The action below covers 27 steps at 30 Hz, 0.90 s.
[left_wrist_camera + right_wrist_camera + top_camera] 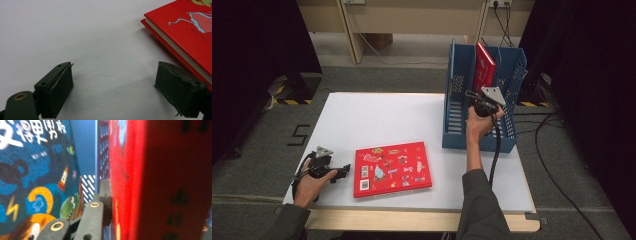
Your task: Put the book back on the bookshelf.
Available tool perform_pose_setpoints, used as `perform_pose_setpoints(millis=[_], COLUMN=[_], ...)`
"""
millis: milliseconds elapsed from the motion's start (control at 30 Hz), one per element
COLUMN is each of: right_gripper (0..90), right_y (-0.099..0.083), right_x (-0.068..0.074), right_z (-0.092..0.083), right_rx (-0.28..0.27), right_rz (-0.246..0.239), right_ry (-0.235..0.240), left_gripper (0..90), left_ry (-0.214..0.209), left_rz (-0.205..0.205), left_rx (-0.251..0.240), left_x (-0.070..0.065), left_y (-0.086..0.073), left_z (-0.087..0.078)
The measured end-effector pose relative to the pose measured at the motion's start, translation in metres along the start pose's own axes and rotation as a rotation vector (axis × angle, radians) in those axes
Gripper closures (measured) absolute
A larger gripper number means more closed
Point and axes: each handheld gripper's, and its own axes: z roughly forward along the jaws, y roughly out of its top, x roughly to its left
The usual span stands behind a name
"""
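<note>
Right gripper (486, 101) clamps a red book (485, 66) upright in the blue rack (460, 125) at 2 o'clock; second book (391, 168) lies flat at 6, left gripper (343, 170) open beside it, still to file.

Red book standing in the blue rack, a second red book lying on the table

The red book (485, 66) is standing upright on its edge inside the blue file rack (458, 131) at the table's far right, its top leaning slightly and rising above the rack's walls, a blue picture book (37, 182) sitting just beside it. The second red book (392, 169) is lying flat, sticker-covered face up, near the table's front edge.
</note>
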Motion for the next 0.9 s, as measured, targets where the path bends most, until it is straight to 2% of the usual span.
perform_pose_setpoints(millis=[67, 200, 333, 500, 567, 700, 733, 867, 900], right_gripper=[79.3, 79.3, 78.8, 78.7, 78.6, 78.4, 77.9, 76.2, 75.6], right_y=[-0.002, -0.005, -0.005, -0.007, -0.007, -0.01, -0.011, -0.01, -0.006], right_x=[0.001, 0.002, 0.002, 0.001, 0.001, -0.001, -0.001, -0.001, 0.001], right_z=[0.003, 0.008, 0.009, 0.01, 0.01, 0.01, 0.01, 0.009, 0.006], right_rx=[0.018, 0.048, 0.079, 0.119, 0.129, 0.147, 0.169, 0.178, 0.164], right_rz=[0.013, 0.01, -0.018, 0.014, 0.005, 0.017, 0.018, 0.018, 0.019], right_ry=[0.0, -0.003, -0.001, 0.009, 0.009, 0.013, 0.02, 0.025, 0.024], left_gripper=[13.4, 13.4, 13.4, 13.5, 13.5, 13.5, 13.5, 13.5, 13.5], left_ry=[0.0, 0.001, 0.002, 0.002, 0.002, 0.003, 0.002, 0.002, 0.002], left_rz=[-0.001, 0.0, 0.0, 0.0, -0.001, -0.001, -0.001, 0.0, 0.0], left_rx=[0.0, 0.0, 0.001, 0.002, 0.001, 0.001, 0.001, 0.003, 0.003], left_x=[0.0, 0.0, 0.0, 0.0, 0.0, 0.0, 0.0, 0.0, 0.0], left_y=[0.0, 0.0, 0.0, 0.0, 0.0, 0.0, 0.0, 0.0, 0.0], left_z=[0.0, 0.0, 0.0, 0.0, 0.0, 0.0, 0.0, 0.0, 0.0])
